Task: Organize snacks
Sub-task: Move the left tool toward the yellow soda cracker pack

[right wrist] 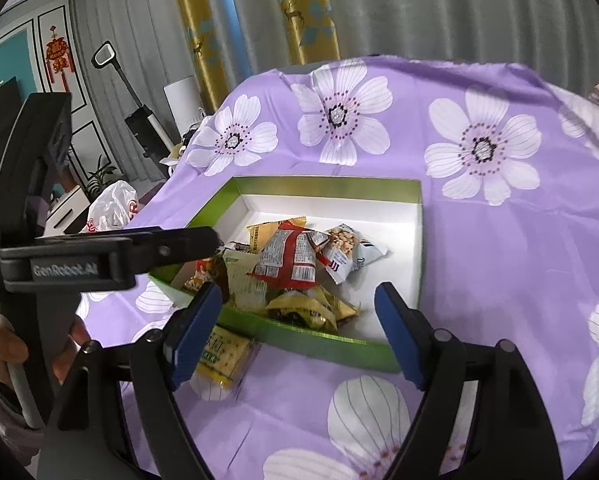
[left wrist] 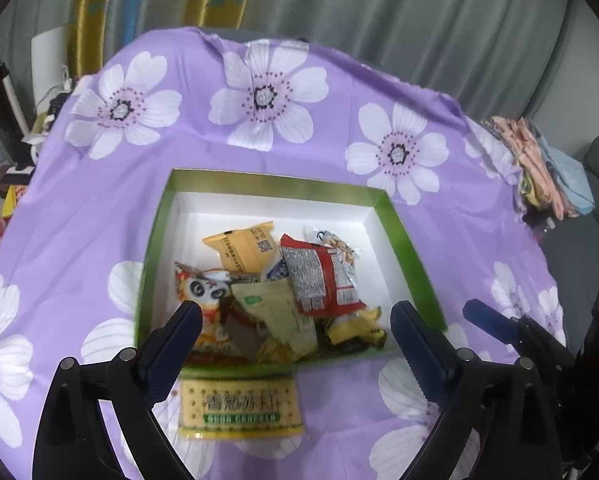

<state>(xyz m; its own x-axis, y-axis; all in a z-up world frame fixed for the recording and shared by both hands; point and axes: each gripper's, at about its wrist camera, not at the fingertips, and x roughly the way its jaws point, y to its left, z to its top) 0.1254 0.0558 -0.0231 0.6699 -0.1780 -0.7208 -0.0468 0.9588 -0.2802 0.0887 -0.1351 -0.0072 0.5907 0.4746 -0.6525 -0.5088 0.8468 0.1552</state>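
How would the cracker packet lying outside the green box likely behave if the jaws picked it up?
The cracker packet looks flat and block-shaped, so probably fairly stiff, not floppy. Its glossy wrapper may be slippery. The crackers inside could crack under a hard squeeze. It lies flat on the purple cloth, unlikely to roll.

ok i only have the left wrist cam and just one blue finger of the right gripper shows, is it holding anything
Observer: No. From its own camera the right gripper is open, with nothing pinched.
Operator: and that white packet behind the red packet
Observer: Its front shows a picture of nuts.
Operator: can you see my left gripper from there
Observer: Yes, side on, with a hand wrapped round its handle.
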